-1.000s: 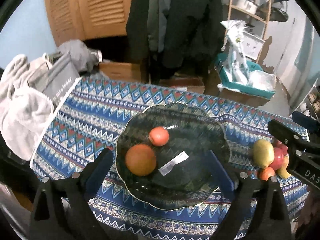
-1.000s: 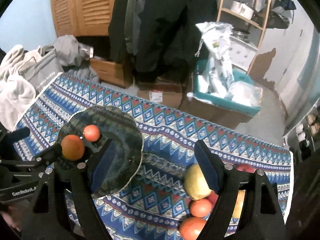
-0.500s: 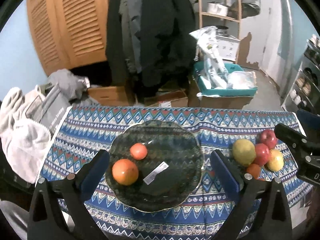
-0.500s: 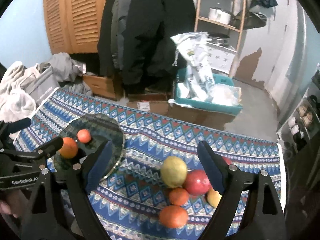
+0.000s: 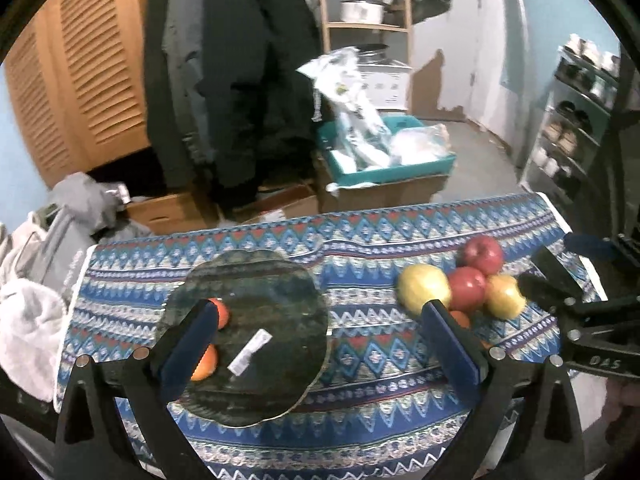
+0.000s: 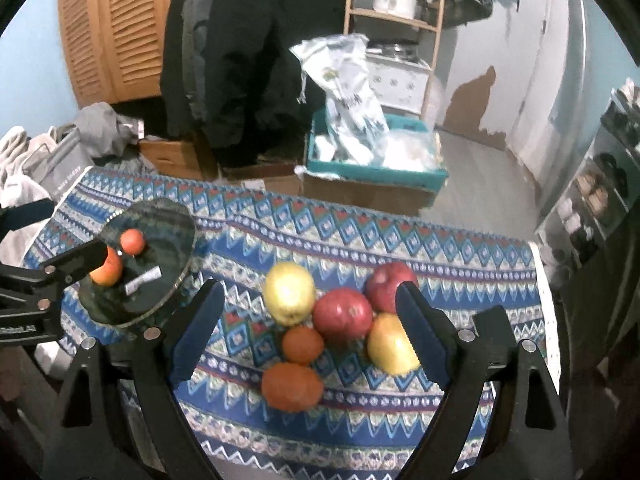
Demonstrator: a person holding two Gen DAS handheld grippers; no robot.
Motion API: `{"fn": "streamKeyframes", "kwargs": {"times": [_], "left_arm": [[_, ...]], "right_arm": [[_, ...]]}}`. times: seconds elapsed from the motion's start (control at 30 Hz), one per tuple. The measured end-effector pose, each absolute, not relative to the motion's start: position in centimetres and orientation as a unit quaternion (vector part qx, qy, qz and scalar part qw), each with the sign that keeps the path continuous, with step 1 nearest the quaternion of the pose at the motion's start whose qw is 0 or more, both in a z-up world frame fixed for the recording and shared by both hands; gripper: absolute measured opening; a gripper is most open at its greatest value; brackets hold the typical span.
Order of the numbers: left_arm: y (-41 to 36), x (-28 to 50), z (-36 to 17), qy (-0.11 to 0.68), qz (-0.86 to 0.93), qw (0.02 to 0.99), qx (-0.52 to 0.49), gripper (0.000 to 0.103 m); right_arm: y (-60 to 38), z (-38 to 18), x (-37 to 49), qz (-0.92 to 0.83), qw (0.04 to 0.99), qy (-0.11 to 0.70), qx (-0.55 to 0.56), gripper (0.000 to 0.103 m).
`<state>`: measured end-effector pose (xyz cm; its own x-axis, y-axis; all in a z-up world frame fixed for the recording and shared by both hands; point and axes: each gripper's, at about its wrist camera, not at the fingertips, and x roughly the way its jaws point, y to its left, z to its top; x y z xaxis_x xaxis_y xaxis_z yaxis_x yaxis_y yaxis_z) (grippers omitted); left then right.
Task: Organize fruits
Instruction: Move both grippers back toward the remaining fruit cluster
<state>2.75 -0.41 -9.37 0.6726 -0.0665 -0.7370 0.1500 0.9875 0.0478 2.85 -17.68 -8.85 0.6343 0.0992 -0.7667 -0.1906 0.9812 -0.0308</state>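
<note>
Six loose fruits (image 6: 340, 316) cluster on the patterned tablecloth (image 6: 460, 264), at the centre of the right wrist view. The dark plate (image 6: 176, 224) at 9 o'clock holds two orange fruits (image 6: 133, 241). Right gripper (image 6: 308, 332) has just widened, empty; left gripper (image 5: 320, 344) gapes, empty. Cloth's far edge meets boxes (image 6: 368, 192), coats (image 6: 240, 60) and bare floor (image 6: 480, 180) at 1 o'clock.

Plate (image 5: 256, 280): dark glass, glossy, reflective, scalloped rim. 
Label (image 5: 250, 352) on plate: white paper, matt. 
Tablecloth (image 6: 440, 256): woven cloth, matt, printed zigzag pattern. 
Apples (image 6: 342, 316): smooth, shiny skin. 
Oranges (image 6: 292, 386): dull, pebbled peel. 
Gripper fingers (image 6: 420, 338): matt black plastic, blue ridged rubbery pads, bright metal screws. 
Cupboard doors (image 5: 92, 76): slatted wood. 
Boxes (image 6: 360, 194): brown cardboard. 
Bag (image 6: 348, 92): crinkly glossy plastic.
</note>
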Motion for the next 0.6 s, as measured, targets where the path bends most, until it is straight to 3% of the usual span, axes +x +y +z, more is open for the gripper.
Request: {"fn": "streamKeyframes", "kwargs": {"times": [0.6], "left_arm": [[-3.1, 4.3, -15.3, 0.458, -0.06, 0.883, 0.083, 0.101]], "right_arm": [[-19.7, -18.3, 2.9, 0.081, 0.846, 0.525, -0.027, 0.087]]}}
